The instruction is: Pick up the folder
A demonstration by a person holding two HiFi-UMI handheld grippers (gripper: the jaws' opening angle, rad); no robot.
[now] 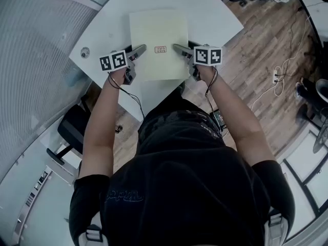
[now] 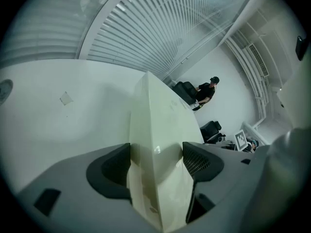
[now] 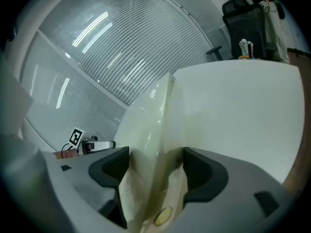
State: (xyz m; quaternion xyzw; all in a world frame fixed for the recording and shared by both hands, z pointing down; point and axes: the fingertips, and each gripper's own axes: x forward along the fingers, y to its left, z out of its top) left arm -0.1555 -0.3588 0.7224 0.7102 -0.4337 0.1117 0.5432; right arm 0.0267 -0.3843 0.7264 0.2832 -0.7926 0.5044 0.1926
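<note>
Left gripper [image 2: 156,163]: jaws are pinching the left edge of the pale yellow folder [image 1: 158,35]. Right gripper [image 3: 156,171]: jaws are clamping its right edge. The folder is sitting at or just over the white counter [image 1: 110,24], bowing between the two grips.

Step, as judged: both grips made, lift due. The next move is calling for both sides rising evenly.

Surroundings: wood floor [image 1: 256,50], slatted wall [image 1: 36,60].

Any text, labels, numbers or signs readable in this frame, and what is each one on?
Folder: small label with red print, too small to read.
Cube on the left hand-held gripper and cube on the right hand-held gripper: black square markers, no words.
Person's black shirt: dark print, illegible.
Nothing else legible.
</note>
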